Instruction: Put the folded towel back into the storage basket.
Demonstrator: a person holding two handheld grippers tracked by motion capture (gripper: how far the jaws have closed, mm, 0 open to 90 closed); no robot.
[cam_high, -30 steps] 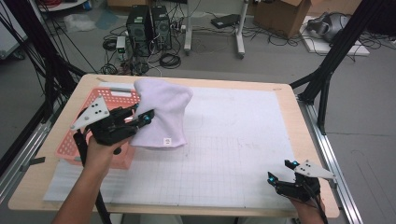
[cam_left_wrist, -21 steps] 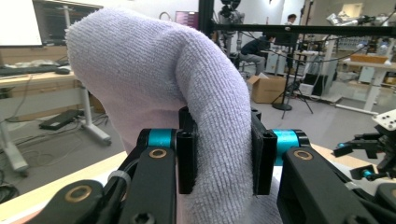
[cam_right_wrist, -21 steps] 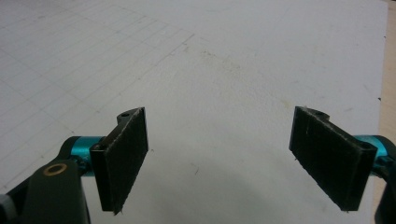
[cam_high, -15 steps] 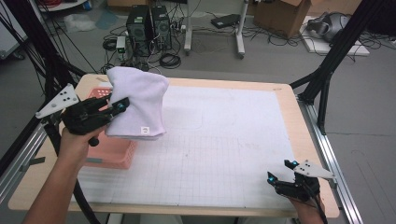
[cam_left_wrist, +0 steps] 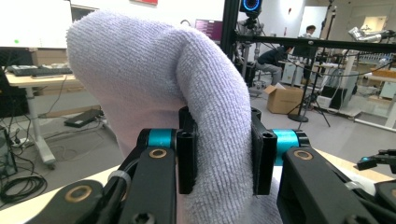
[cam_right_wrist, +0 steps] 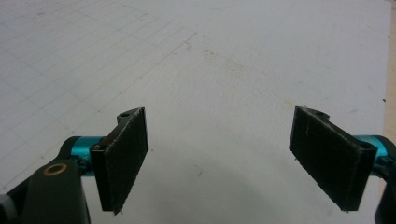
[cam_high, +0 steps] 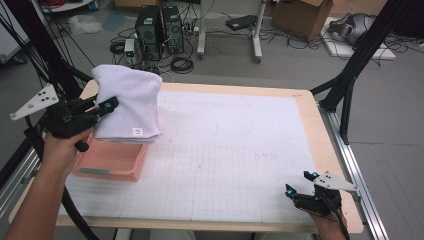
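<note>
Lavender towel (cam_high: 129,107) hangs pinched in the left gripper (cam_high: 102,107), directly above the pink basket (cam_high: 111,161); the right gripper (cam_high: 296,191) rests spread, far away.

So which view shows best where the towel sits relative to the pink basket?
The high view: the folded towel hangs from the left tongs above the pink basket, whose front wall is visible. The left gripper view gives a close-up of the towel pinched between the jaws. The right gripper view looks at the mat.

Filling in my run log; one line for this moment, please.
left claw: shut on towel | towel: above pink basket | right claw: open, idle
</note>
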